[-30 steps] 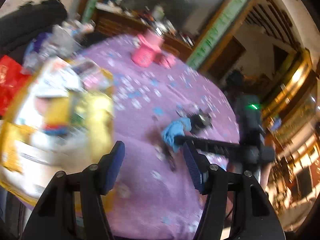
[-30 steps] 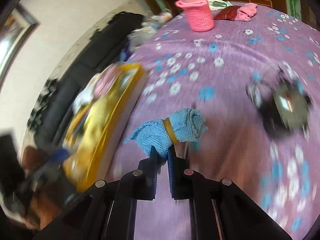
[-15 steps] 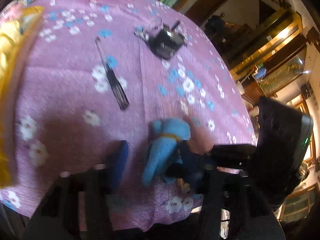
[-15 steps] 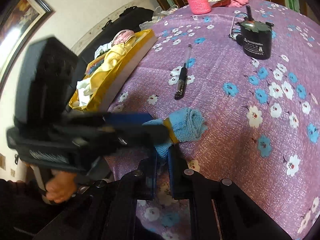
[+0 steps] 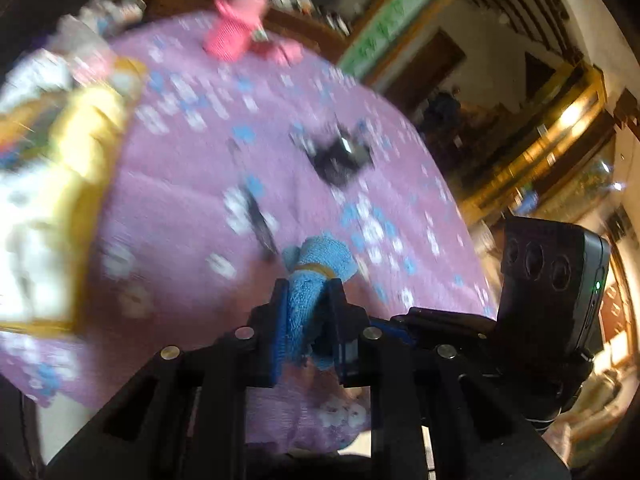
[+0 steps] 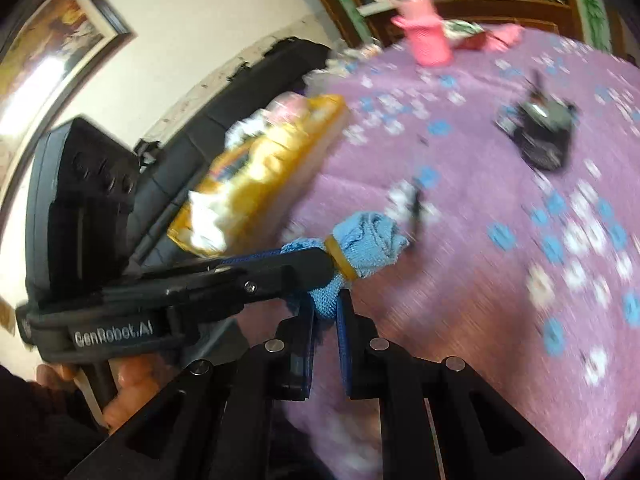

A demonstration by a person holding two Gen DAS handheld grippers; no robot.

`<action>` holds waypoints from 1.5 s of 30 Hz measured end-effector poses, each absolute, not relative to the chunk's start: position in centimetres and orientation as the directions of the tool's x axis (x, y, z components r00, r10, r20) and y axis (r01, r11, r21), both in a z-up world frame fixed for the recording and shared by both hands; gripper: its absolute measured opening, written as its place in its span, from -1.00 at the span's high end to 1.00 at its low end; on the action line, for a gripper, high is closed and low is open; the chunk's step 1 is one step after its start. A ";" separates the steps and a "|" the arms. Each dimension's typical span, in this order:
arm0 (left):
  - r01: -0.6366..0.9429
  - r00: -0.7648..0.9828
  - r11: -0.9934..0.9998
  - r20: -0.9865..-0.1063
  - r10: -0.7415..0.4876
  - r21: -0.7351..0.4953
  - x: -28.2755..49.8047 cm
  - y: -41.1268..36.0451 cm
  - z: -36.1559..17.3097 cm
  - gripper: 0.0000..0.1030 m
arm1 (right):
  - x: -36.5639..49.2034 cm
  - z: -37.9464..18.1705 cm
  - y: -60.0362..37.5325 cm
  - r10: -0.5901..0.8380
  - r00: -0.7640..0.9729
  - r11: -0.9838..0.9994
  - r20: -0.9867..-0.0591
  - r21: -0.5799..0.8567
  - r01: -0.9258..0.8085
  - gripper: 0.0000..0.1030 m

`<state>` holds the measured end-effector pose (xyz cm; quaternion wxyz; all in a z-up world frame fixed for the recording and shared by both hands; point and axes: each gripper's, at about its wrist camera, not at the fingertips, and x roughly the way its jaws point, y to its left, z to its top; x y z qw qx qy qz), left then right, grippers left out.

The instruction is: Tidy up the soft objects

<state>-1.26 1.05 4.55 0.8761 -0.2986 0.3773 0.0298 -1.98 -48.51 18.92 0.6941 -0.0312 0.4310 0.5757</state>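
A small blue towel roll (image 5: 318, 264) with a yellow band is held above the purple flowered tablecloth (image 5: 180, 184). My left gripper (image 5: 308, 300) is shut on its loose lower end. My right gripper (image 6: 325, 308) is shut on the same end from the other side; the roll's banded head (image 6: 366, 236) sticks out past both. The left gripper's fingers (image 6: 280, 268) cross the right wrist view from the left.
A yellow box (image 6: 256, 184) stuffed with soft items lies at the table's left. A black pen (image 5: 260, 224), a small black motor (image 5: 340, 156) and a pink knitted holder (image 5: 232, 36) are on the cloth. A black bag (image 6: 248, 92) lies behind the box.
My left gripper swung in and closed on the towel roll that the right gripper held. Both grippers now hold it, and the views have tilted up.
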 end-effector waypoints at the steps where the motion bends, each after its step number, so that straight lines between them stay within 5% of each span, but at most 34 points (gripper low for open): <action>1: -0.299 0.735 0.819 -0.665 -0.129 -0.490 -2.3 1.8 5.4 0.69 | -2.3 19.5 -47.4 0.779 -0.047 0.314 -0.625 0.454 -0.834 0.80; 11: -0.508 0.800 0.698 -0.576 0.166 -0.505 -11.3 12.3 8.3 0.69 | -9.1 24.0 -32.7 0.757 -0.147 0.084 -0.636 0.318 -0.944 0.80; 20: -0.580 0.780 0.621 -0.579 0.237 -0.527 -12.6 19.2 5.3 0.68 | -9.6 22.5 -23.5 0.705 -0.169 0.080 -0.688 0.315 -0.946 0.70; 22: -0.594 0.769 0.606 -0.595 0.233 -0.530 -12.3 20.5 4.2 0.60 | -9.6 21.9 -22.6 0.703 -0.110 0.136 -0.703 0.285 -0.949 0.52; 26: -0.626 0.738 0.615 -0.620 0.268 -0.480 -13.1 20.1 3.6 -0.10 | -11.1 22.3 -24.9 0.733 -0.072 0.163 -0.676 0.277 -0.947 0.17; 30: -0.658 0.711 0.642 -0.606 0.357 -0.393 -13.7 17.9 4.9 -0.32 | -12.7 22.9 -29.0 0.779 0.000 0.212 -0.627 0.263 -0.941 0.05; 35: -0.737 0.601 0.650 -0.620 0.504 -0.186 -13.2 15.1 7.2 -0.36 | -13.5 23.2 -32.3 0.799 0.069 0.265 -0.597 0.248 -0.932 -0.12; 45: -0.760 0.531 0.643 -0.658 0.533 -0.092 -12.5 12.6 7.8 -0.36 | -13.4 22.8 -35.3 0.789 0.151 0.360 -0.596 0.249 -0.899 -0.27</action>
